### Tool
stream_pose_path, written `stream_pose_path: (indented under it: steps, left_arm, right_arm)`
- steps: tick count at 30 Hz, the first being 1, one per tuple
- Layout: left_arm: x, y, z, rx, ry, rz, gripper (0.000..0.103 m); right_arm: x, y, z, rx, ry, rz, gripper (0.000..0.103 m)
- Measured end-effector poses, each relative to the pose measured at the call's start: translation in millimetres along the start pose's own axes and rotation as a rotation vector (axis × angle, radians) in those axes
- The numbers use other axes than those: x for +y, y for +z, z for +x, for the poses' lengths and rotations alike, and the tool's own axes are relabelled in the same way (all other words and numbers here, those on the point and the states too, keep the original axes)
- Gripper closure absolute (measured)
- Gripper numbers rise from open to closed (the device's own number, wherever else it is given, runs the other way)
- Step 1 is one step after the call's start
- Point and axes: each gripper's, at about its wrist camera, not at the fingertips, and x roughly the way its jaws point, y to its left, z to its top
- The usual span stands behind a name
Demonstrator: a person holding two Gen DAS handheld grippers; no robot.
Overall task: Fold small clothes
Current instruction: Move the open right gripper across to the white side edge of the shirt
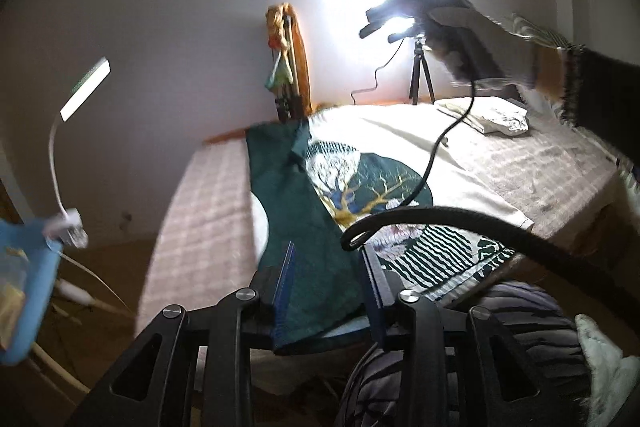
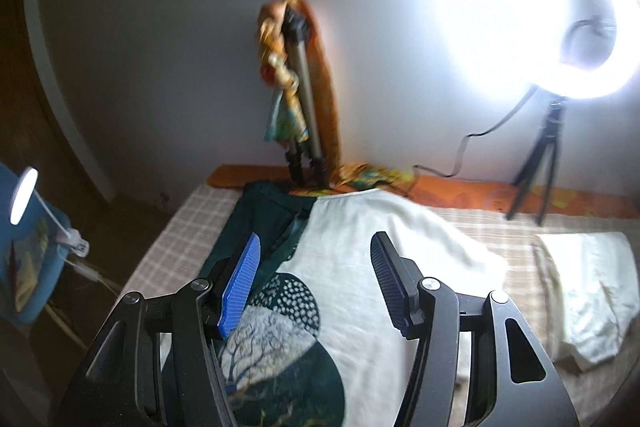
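Observation:
A cream and dark green shirt (image 1: pixel 372 179) with a deer and tree print lies spread on the checked bed (image 1: pixel 200 195). My left gripper (image 1: pixel 330 259) is open above the shirt's near green edge, which lies between its fingers. My right gripper (image 1: pixel 384 27) shows in the left wrist view, raised high over the bed in a gloved hand. In the right wrist view the right gripper (image 2: pixel 316 251) is open and empty above the shirt (image 2: pixel 352 247). A folded whitish garment (image 2: pixel 592 291) lies on the bed to the right.
A ring light on a tripod (image 2: pixel 540 183) glares at the back right. A second tripod draped with orange cloth (image 2: pixel 300 99) stands at the wall. A clip lamp (image 1: pixel 68 219) and blue chair (image 1: pixel 24 287) are at the left. A black cable (image 1: pixel 440 219) hangs across.

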Motion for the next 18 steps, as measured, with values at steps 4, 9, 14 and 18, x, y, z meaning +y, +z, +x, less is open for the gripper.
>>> stream_pose_path:
  steps: [4, 9, 14, 18]
  left_arm:
    - [-5, 4, -15, -0.038, 0.022, 0.034, 0.068]
    - [-10, 8, -28, -0.057, -0.002, 0.015, 0.068]
    - [-30, 13, -33, -0.075, -0.04, 0.029, 0.067]
    - [-50, 16, -29, -0.083, -0.072, 0.051, 0.059]
  right_arm:
    - [-21, -7, -47, -0.037, -0.022, 0.038, 0.044]
    - [-48, -17, -105, -0.094, -0.048, 0.062, 0.044]
    - [-74, -32, -152, -0.141, -0.079, 0.079, 0.038]
    - [-97, -51, -170, -0.143, -0.104, 0.096, 0.037]
